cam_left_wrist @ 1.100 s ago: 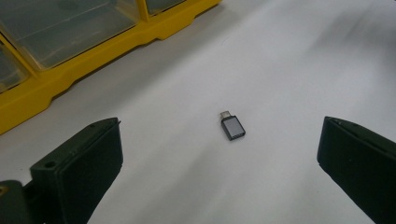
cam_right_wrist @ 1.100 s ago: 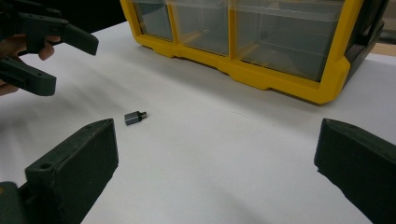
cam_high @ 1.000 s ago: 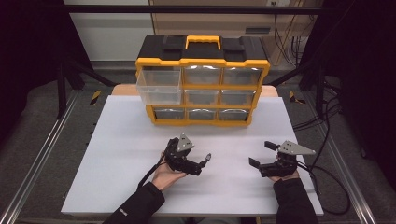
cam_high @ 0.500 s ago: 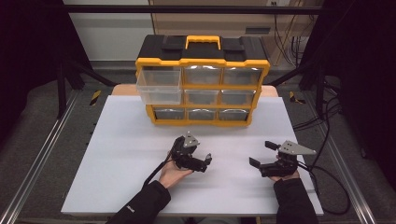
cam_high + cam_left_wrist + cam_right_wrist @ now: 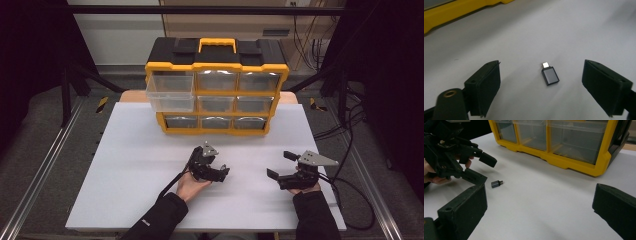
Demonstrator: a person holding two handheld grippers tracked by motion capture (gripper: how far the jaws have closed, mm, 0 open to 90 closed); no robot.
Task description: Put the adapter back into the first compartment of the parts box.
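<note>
Since the earlier frame the left gripper (image 5: 216,172) has shifted a little down and toward the middle of the white tabletop (image 5: 125,200), and its jaws have just been closing in from their widest; they are not yet on anything. Between them, flat on the tabletop and touching neither pad, lies a small grey adapter (image 5: 550,75) with its metal plug end pointing away from the gripper. The jaws straddle its long sides, which looks like a line-up for a pinch across the body, leaving the plug free.

The right gripper (image 5: 281,166) rests to the side on the tabletop, jaws released and holding nothing, well apart from the adapter and out of the left hand's path.

The yellow drawer cabinet (image 5: 217,67) stands at the far side; its top-left drawer (image 5: 170,92) is pulled out and looks empty, probably the place meant for the adapter. There is open tabletop all round the adapter, with the cabinet's base well beyond it, so a lift and carry toward the drawer has clear room
</note>
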